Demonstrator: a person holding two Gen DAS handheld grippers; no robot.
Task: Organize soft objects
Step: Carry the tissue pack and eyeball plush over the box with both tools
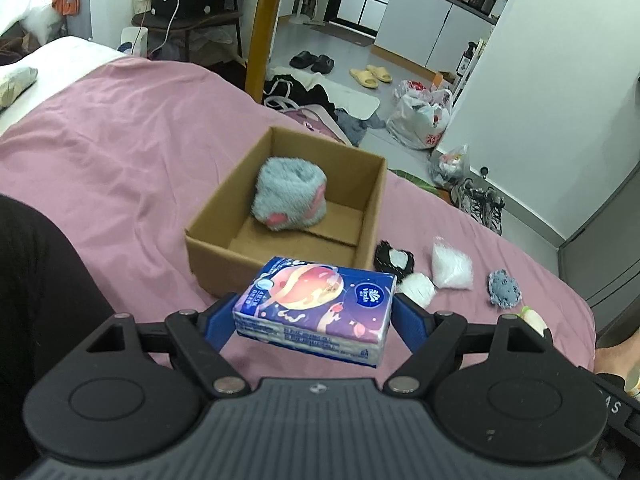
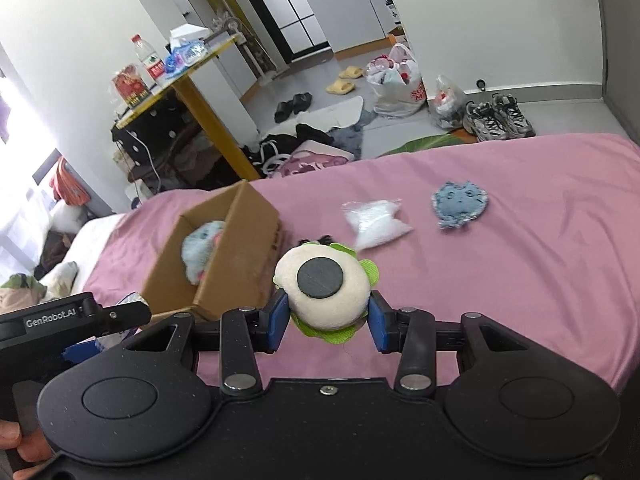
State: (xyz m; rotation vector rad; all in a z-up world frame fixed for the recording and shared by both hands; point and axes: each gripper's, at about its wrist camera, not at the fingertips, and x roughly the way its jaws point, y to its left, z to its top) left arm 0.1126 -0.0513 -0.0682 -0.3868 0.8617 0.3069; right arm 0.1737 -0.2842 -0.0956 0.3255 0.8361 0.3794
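My left gripper [image 1: 314, 318] is shut on a purple tissue pack [image 1: 316, 312], held above the pink bed just in front of the open cardboard box [image 1: 212, 248]. A fluffy grey-and-pink plush [image 1: 290, 196] lies inside the box. My right gripper [image 2: 328, 318] is shut on a cream round plush with green trim and a black disc [image 2: 324, 292], to the right of the box [image 2: 236, 256]. On the bedsheet lie a white stuffing bag [image 2: 374, 222], a blue-grey knitted patch [image 2: 460, 202] and a black-and-white furry piece [image 1: 394, 260].
The pink bedsheet [image 1: 120, 152] covers the bed; its edge drops off at the right. Beyond lie a yellow-legged table [image 1: 264, 28], slippers, clothes, plastic bags and sneakers [image 2: 498, 118] on the floor. A small white bundle [image 1: 416, 288] sits near the box's corner.
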